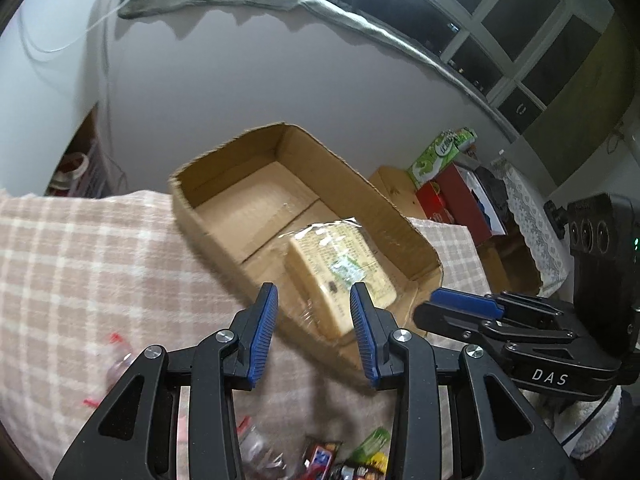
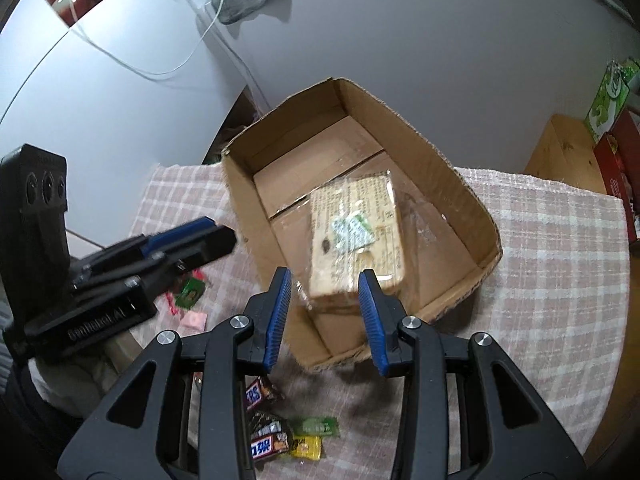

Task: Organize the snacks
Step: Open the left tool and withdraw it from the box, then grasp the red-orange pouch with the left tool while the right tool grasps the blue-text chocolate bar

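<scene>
An open cardboard box (image 1: 400, 220) (image 2: 460, 184) stands on a checked tablecloth. Inside it lies a cellophane-wrapped tan snack pack (image 1: 344, 272) (image 2: 356, 236) with printed text. My left gripper (image 1: 314, 332) is open and empty, above the cloth just in front of the box. My right gripper (image 2: 326, 316) is open and empty, just short of the box's near end; it also shows in the left wrist view (image 1: 464, 306). Small wrapped snacks (image 2: 280, 436) lie on the cloth below the right gripper. More wrappers (image 1: 352, 456) lie below the left gripper.
The checked tablecloth (image 1: 80, 260) (image 2: 560, 280) covers the table. A green wrapper (image 2: 190, 292) and a pink one (image 2: 194, 320) lie left of the box. A wooden stand (image 2: 564, 156) holds green and red boxes (image 1: 444, 156). A grey wall lies behind.
</scene>
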`<act>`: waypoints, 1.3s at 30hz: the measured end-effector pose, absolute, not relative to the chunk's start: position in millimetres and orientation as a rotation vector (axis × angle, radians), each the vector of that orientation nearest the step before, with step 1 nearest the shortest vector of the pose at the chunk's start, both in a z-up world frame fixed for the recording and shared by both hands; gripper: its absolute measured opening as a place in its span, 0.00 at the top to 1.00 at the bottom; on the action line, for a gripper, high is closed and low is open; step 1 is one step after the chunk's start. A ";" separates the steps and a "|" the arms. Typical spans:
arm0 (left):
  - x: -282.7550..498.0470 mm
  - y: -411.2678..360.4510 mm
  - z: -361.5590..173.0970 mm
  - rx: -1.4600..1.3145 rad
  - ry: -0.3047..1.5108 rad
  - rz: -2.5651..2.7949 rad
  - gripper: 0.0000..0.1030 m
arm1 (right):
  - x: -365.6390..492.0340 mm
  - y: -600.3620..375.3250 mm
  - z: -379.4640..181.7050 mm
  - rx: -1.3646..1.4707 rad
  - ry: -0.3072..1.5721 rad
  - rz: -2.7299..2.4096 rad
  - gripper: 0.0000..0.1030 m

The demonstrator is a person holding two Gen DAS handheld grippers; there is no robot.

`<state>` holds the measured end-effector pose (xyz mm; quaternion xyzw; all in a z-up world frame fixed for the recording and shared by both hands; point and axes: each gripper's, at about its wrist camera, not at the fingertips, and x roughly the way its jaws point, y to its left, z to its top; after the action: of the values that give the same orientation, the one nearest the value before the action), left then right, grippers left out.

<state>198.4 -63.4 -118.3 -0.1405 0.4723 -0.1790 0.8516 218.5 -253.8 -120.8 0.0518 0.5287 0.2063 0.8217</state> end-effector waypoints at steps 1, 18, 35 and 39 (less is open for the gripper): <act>194.7 -59.7 -117.6 -0.300 0.993 -0.372 0.67 | 213.8 -253.0 -119.4 0.107 1.121 0.440 0.64; 104.4 9.4 -125.2 -0.325 1.013 -0.250 0.67 | 124.0 -244.9 -131.8 -0.019 1.130 0.450 0.64; 48.4 -3.0 -174.3 -0.330 1.148 -0.256 0.64 | 62.6 -243.2 -173.3 -0.021 1.243 0.443 0.64; 49.0 -10.3 -180.9 -0.304 1.160 -0.257 0.64 | 58.5 -223.3 -179.3 -0.033 1.253 0.452 0.54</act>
<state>49.0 -10.3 -180.9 -0.1427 0.5445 -0.1205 0.8177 58.5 -223.3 -179.3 -0.0155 0.5810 0.2099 0.7862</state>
